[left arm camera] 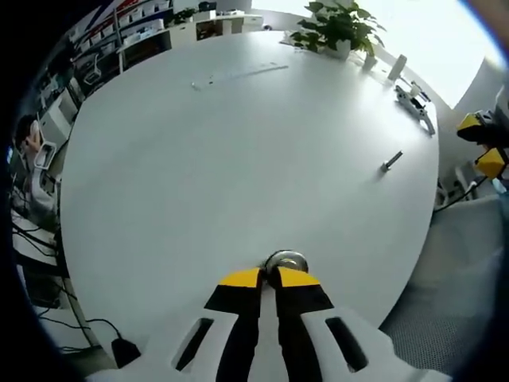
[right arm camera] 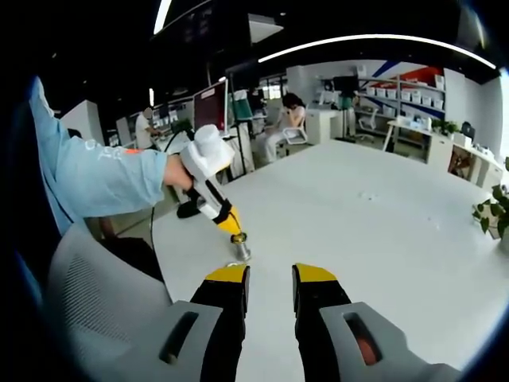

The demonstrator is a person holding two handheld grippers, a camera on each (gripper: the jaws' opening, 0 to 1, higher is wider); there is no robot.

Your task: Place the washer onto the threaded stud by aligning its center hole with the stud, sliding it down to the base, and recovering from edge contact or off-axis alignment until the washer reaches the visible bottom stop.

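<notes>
Two grippers are working over a white tabletop (left arm camera: 199,175). In the left gripper view, the left gripper (left arm camera: 269,278) is holding its yellow-tipped jaws closed on a shiny metal washer (left arm camera: 285,261), which is sitting at the jaw tips just above the tabletop surface. A small metal threaded stud (left arm camera: 390,161) is lying at 2 o'clock, well apart from the washer and near the tabletop edge. A potted plant (left arm camera: 338,28) is standing at 12 o'clock on the far edge.

In the right gripper view, the right gripper (right arm camera: 270,276) is holding its jaws open with nothing between them. The left gripper (right arm camera: 237,241) is entering at 10 o'clock, held by a hand (right arm camera: 180,173) in a light blue sleeve (right arm camera: 87,175), with its tip pointing down at the tabletop (right arm camera: 382,231) and the washer (right arm camera: 241,251) at its tip. A grey mesh chair (right arm camera: 87,302) is sitting at 8 o'clock.
</notes>
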